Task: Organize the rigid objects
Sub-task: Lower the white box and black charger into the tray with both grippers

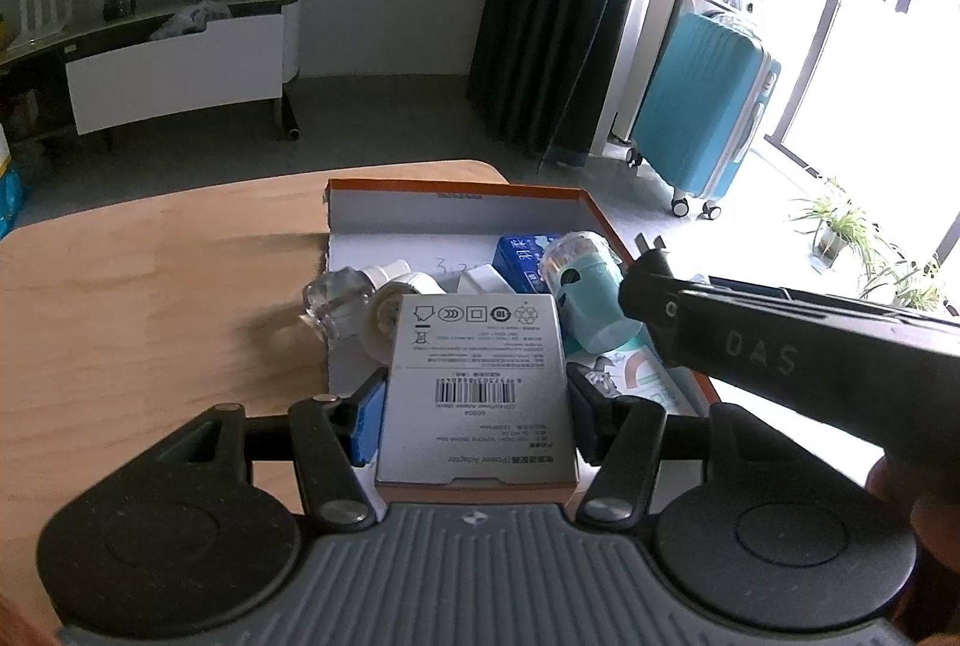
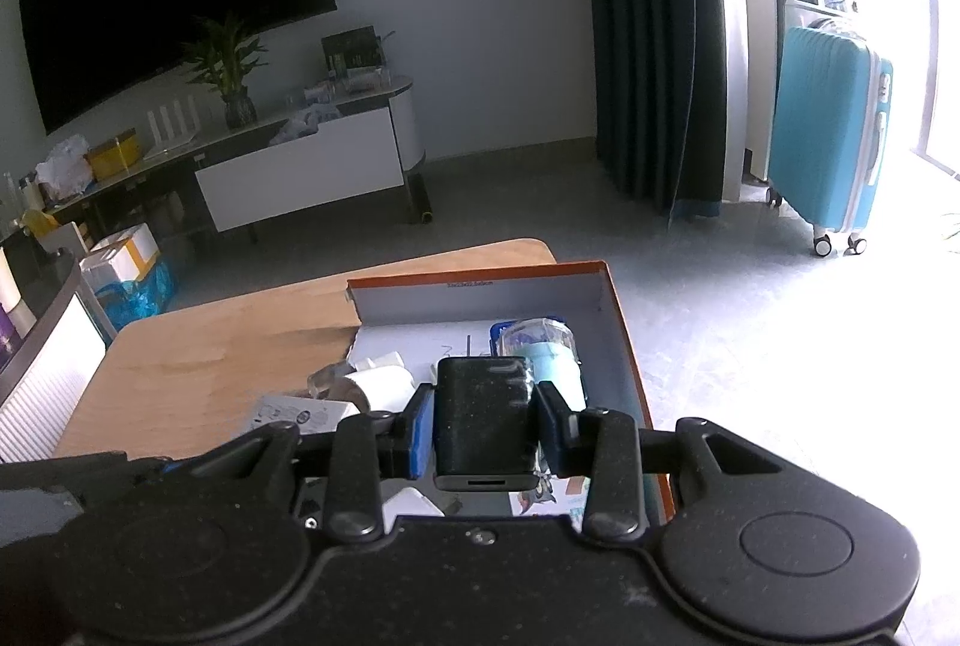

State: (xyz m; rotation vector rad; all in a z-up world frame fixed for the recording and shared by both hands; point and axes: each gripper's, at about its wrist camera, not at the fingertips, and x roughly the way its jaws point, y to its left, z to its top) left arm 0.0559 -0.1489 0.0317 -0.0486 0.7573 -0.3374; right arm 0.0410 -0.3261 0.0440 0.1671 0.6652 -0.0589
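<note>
My left gripper [image 1: 477,406] is shut on a grey power adapter box [image 1: 477,382], label up, held over the near part of an orange-rimmed cardboard box [image 1: 456,193] on the wooden table [image 1: 150,286]. My right gripper [image 2: 485,421] is shut on a black plug adapter [image 2: 483,418], also over that cardboard box [image 2: 624,328]. In the left wrist view the right gripper's body comes in from the right with the black adapter [image 1: 651,280] at its tip. The grey box also shows in the right wrist view [image 2: 294,415].
Inside the cardboard box lie a teal cup-like container [image 1: 591,298], a blue packet [image 1: 519,256], white adapters [image 1: 396,280] and a clear glass piece [image 1: 330,301] at its left wall. A blue suitcase [image 1: 702,111] and a TV stand [image 2: 300,166] stand beyond the table.
</note>
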